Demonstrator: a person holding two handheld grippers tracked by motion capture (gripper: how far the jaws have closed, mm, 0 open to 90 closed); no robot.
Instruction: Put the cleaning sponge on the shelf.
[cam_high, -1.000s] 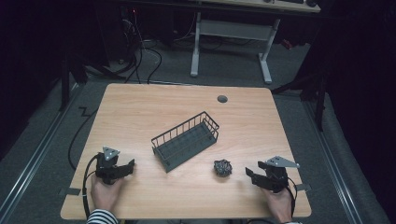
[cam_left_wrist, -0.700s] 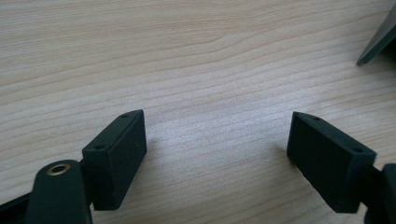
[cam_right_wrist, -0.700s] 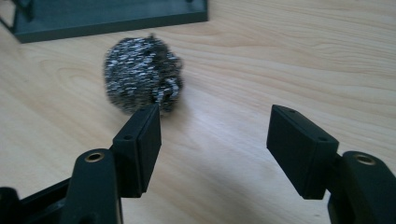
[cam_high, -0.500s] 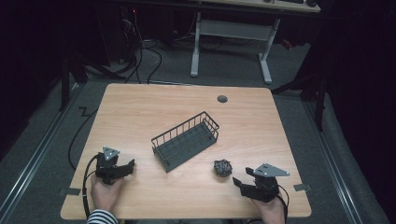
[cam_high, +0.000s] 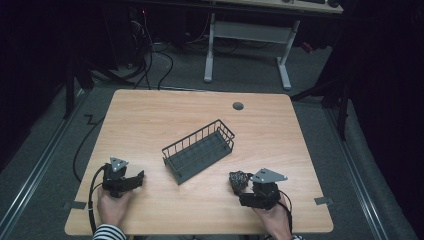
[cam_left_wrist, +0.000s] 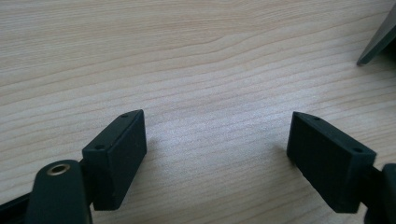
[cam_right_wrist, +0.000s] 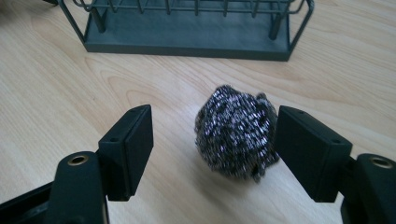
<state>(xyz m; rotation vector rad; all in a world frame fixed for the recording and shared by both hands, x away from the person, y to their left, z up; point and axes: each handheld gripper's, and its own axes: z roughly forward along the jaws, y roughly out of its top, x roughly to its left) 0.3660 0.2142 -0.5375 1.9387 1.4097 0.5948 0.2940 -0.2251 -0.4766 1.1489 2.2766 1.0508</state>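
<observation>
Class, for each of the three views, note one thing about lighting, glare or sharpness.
High view: the table is lit while the room around it is dark. Left gripper view: a pale sheen lies on the wood between the black pads. Right gripper view: the steel scourer glints with bright specks, and the wire basket behind it looks softer.

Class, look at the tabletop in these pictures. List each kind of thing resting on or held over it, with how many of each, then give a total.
Wire basket: 1
Steel wool scourer: 1
Hand-held grippers: 2, the left gripper and the right gripper
Total: 4
</observation>
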